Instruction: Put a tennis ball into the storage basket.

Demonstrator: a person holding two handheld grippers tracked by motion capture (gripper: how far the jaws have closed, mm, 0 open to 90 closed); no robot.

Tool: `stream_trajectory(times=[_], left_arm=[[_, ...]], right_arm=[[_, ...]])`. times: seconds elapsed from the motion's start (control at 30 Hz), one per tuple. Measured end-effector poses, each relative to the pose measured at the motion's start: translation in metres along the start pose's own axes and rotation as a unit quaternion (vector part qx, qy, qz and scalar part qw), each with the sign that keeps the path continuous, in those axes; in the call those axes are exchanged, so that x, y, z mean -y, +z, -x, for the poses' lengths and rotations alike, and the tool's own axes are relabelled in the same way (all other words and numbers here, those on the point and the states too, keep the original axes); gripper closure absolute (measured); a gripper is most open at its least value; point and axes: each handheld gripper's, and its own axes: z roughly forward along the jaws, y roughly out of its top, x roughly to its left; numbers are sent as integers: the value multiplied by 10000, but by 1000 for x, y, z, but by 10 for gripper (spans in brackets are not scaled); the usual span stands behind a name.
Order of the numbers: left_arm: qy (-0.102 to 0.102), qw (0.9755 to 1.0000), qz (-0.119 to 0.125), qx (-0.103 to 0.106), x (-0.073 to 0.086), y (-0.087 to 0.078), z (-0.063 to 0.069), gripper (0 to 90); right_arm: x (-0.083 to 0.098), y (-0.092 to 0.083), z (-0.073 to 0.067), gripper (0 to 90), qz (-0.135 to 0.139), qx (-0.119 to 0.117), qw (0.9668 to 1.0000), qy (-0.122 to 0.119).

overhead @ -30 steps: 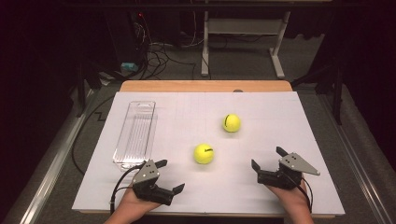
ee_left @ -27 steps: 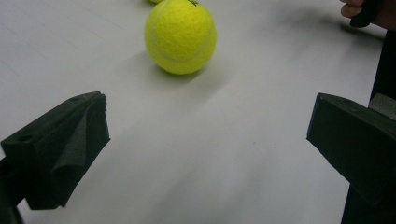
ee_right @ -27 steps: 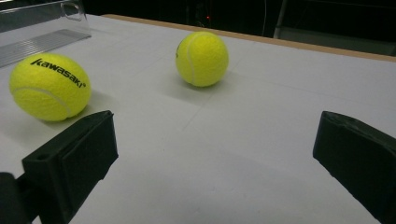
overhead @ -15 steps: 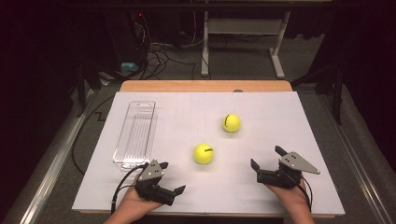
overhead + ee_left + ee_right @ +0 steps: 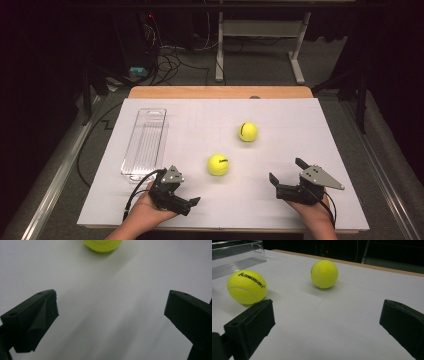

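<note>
Two grippers low in the frame, two balls beyond them on the counter.

The left gripper [image 5: 186, 196] and right gripper [image 5: 289, 176] both have their jaws spread wide, holding nothing. The near ball [image 5: 218, 164] lies just beyond and between them, clear of both. Farther, toward centre right, sits the far ball [image 5: 248, 132], apart. A clear tray [image 5: 145, 143] lies at left on the counter [image 5: 200, 120]; nothing blocks either ball.

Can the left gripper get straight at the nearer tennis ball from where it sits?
Probably yes. The left gripper is open, and the nearer tennis ball lies ahead of it on bare table, with nothing between them in the left gripper view.
</note>
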Motion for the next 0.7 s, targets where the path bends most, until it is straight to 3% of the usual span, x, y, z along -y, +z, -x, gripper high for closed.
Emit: stream_trajectory(times=[0.07,0.17,0.2,0.27,0.5,0.7], left_arm=[[60,9999,-105,-36,-2,1,1,0],[208,9987,-470,14,-11,5,2,0],[208,9987,-470,14,-11,5,2,0],[296,9972,-680,4,-17,9,4,0],[531,9936,-994,-32,-29,11,8,0],[577,9905,-1247,1,-39,10,5,2]], right_arm=[[0,0,0,0,-10,2,10000,-12],[0,0,-1,0,-23,-12,10000,-9],[0,0,-2,0,-24,-20,10000,-9],[0,0,-2,0,-11,-21,10000,-29],[-1,0,-3,0,-38,-49,10000,-38],[-1,-1,-3,0,-30,-55,10000,-43]])
